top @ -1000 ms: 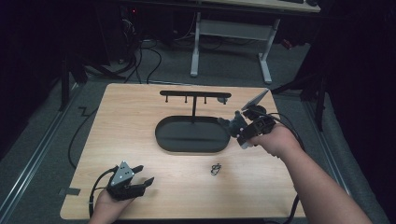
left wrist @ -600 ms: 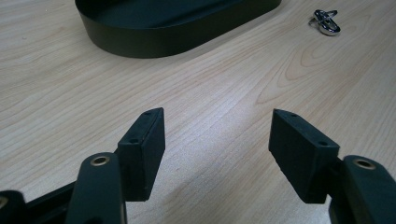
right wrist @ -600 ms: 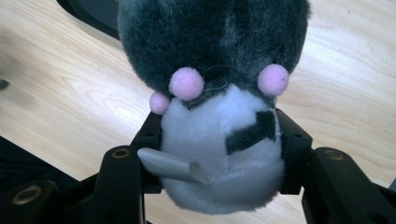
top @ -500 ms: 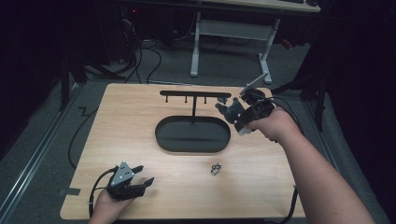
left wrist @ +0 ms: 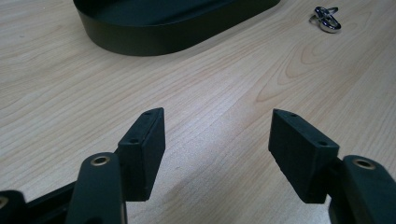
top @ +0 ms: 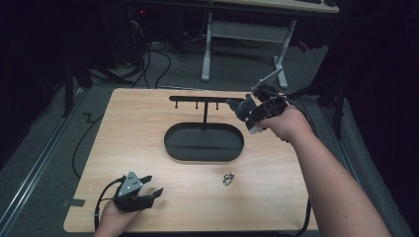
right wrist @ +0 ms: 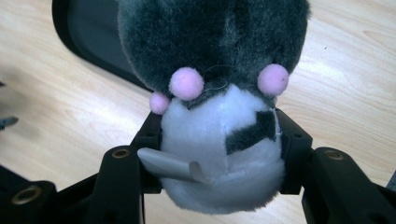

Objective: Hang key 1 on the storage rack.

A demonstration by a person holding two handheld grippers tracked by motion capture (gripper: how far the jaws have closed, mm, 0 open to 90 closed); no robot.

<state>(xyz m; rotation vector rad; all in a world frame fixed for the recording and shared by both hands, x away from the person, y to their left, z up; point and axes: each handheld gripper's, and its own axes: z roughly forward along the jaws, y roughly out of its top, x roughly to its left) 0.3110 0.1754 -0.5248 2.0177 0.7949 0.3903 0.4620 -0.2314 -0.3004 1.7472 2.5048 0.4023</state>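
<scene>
Grey-white plush toy (right wrist: 219, 116), pink pompoms

No text, label, brand, number or sign can be read on anything here.

The light wooden bench (top: 148, 143) carries a black oval metal tray (top: 203, 142), ahead of the left tool and just below and left of the right tool. From the tray rises a thin black post with a crossbar (top: 197, 98) bearing short pegs. A small shiny metal clip (top: 228, 178) lies to the left tool's right, near the tray.
</scene>
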